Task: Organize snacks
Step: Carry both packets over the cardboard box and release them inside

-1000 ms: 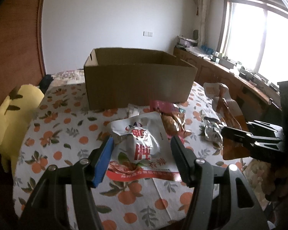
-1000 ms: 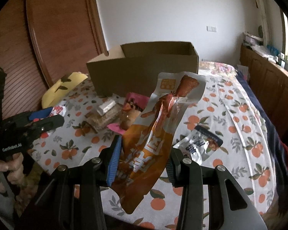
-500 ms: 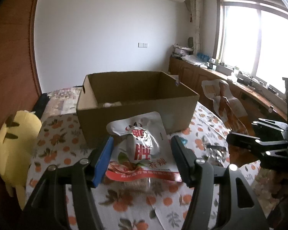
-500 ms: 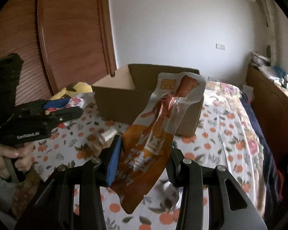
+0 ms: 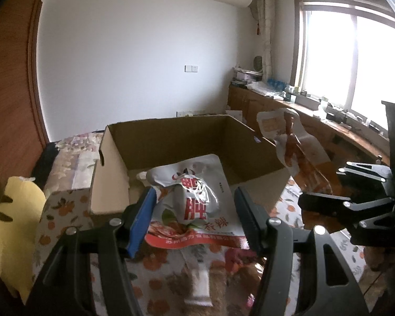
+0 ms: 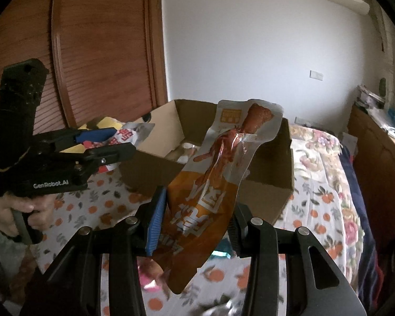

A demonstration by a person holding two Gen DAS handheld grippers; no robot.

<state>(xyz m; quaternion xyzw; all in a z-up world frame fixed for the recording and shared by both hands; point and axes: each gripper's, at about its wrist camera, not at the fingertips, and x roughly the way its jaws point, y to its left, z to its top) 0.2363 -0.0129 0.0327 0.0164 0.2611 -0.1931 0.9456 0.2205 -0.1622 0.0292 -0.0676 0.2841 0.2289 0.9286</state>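
Observation:
My left gripper (image 5: 194, 210) is shut on a silver snack pouch with red characters (image 5: 189, 197) and holds it raised before the near wall of the open cardboard box (image 5: 171, 142). My right gripper (image 6: 197, 210) is shut on a long orange chicken-leg packet (image 6: 218, 179), raised near the box's (image 6: 271, 181) front right corner. The packet also shows in the left wrist view (image 5: 295, 152), and the left gripper with its pouch in the right wrist view (image 6: 108, 144). A few pale items lie inside the box (image 6: 187, 150).
The table has an orange-print cloth (image 6: 321, 210) with several loose snacks below the grippers (image 5: 200, 284). A yellow plush toy (image 5: 15, 210) sits at the left edge. A wooden wardrobe (image 6: 97, 52) stands left; a cluttered counter under the window (image 5: 302, 105) is at right.
Both grippers have risen and moved toward the box with their packets; the box's inside has come into view and the table snacks have dropped low in the frames.

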